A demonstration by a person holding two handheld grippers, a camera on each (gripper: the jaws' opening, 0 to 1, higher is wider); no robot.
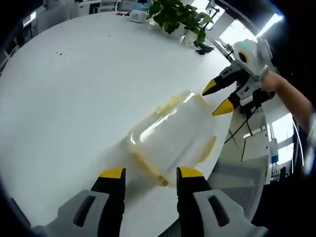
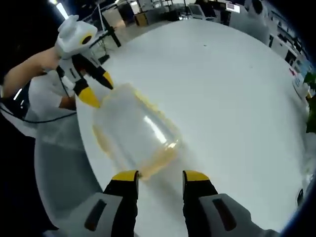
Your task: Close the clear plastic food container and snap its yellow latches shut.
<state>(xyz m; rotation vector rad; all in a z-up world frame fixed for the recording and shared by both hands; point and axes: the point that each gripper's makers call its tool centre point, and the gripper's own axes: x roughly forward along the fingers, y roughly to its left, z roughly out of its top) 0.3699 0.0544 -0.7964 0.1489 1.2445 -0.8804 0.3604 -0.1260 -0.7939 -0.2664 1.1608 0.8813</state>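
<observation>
A clear plastic food container (image 1: 173,136) with yellow trim lies on the round white table (image 1: 74,89), near its edge. My left gripper (image 1: 150,174) stands open just short of the container's near end, its yellow-tipped jaws apart with nothing between them. My right gripper (image 1: 220,98) comes in at the container's far end, jaws spread. In the right gripper view the same container (image 2: 136,133) sits just beyond my open right gripper (image 2: 160,177), and the left gripper (image 2: 97,90) hovers at its far end, held by a hand. The yellow latches (image 1: 159,178) look blurred.
A potted green plant (image 1: 178,17) and small items stand at the table's far edge. Grey chair backs (image 1: 237,182) sit beyond the table's near edge. The wide white tabletop (image 2: 222,89) stretches away from the container. A person's arm (image 1: 296,98) reaches in.
</observation>
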